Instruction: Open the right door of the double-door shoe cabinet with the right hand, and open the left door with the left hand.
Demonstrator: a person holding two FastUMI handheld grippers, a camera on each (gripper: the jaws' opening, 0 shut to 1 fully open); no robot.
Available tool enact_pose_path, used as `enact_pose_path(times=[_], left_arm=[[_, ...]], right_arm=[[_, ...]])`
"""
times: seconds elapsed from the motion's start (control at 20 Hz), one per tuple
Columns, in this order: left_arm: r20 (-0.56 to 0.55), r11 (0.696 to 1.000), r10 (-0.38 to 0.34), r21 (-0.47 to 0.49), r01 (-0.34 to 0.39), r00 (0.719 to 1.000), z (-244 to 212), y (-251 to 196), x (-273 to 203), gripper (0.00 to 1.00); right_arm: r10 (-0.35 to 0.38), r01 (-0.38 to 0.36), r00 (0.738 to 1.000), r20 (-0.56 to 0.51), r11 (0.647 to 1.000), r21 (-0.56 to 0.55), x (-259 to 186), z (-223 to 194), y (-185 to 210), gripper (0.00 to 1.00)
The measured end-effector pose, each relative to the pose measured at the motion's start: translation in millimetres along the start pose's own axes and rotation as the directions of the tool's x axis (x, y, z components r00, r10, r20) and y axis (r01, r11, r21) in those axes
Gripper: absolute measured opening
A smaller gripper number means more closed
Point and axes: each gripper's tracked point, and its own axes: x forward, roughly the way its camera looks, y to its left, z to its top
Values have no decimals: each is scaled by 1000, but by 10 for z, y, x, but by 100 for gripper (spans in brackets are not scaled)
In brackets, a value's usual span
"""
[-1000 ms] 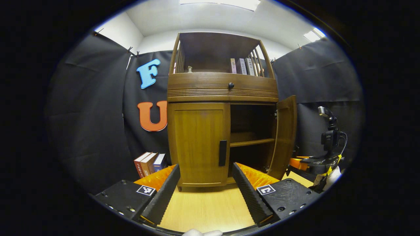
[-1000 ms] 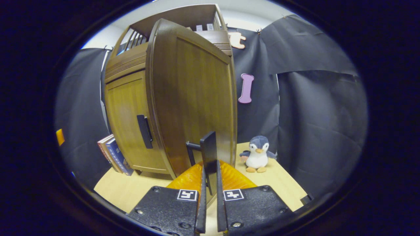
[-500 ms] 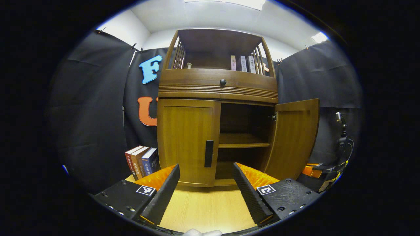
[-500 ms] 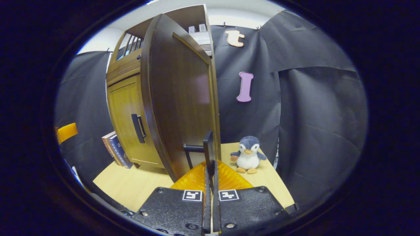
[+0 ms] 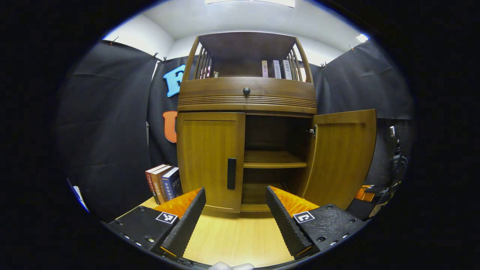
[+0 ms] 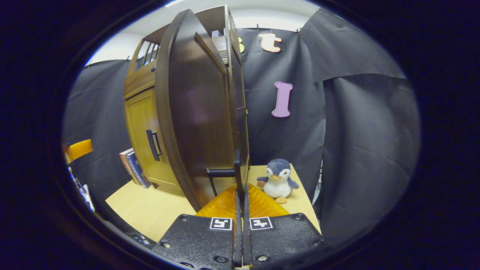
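fingers: right gripper [image 6: 240,195] pinched flat on the right door's handle [image 6: 237,168]; left gripper [image 5: 235,217] spread wide, holding nothing, aimed at the left door's handle [image 5: 231,173] but short of it.
doors: right door [image 5: 343,157] swung wide; left door [image 5: 210,159] shut.
risks (judged): pushing the right door past its hinge limit could strain it or shift the cabinet [image 5: 245,97]; a thin pinch may slip off.
views: right gripper view adds a toy penguin [image 6: 277,180] beside the door; left gripper view shows the open shelf [image 5: 273,164] and books [image 5: 163,182].
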Motion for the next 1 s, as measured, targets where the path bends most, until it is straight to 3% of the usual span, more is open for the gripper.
enact_pose_path(times=[0.2,0.25,0.45,0.6,0.65,0.7,0.75,0.85,0.95,1.0], left_arm=[[-14,1000,31,3,-30,999,-33,-126,-16,96],[-18,999,34,5,-34,999,-31,-162,-13,100],[-12,999,45,18,-45,999,25,-270,-41,96],[0,999,43,27,-43,999,59,-307,-61,100],[5,999,42,28,-43,999,65,-298,-63,96],[13,999,43,28,-44,999,78,-287,-74,100],[17,999,44,26,-44,999,81,-260,-81,96],[35,999,43,23,-44,998,96,-187,-92,100],[35,999,36,25,-37,999,54,-93,-59,96],[33,999,26,24,-26,999,37,-51,-36,96]], right_arm=[[59,-59,998,-5,998,-11,34,26,-106,5],[78,-78,997,-4,997,-1,29,23,-113,5],[122,-122,993,-6,991,-51,24,14,-109,5],[118,-119,993,-15,988,-100,3,13,-144,5],[118,-118,993,-15,988,-97,-5,12,-141,5],[120,-121,993,-15,988,-91,-40,21,-142,6],[117,-118,993,-12,989,-87,-84,19,-148,8],[94,-94,996,-10,991,-91,-194,44,-190,13],[63,-62,998,1,993,-98,-333,130,-199,28],[37,-35,999,24,994,-99,-416,225,-217,25]])
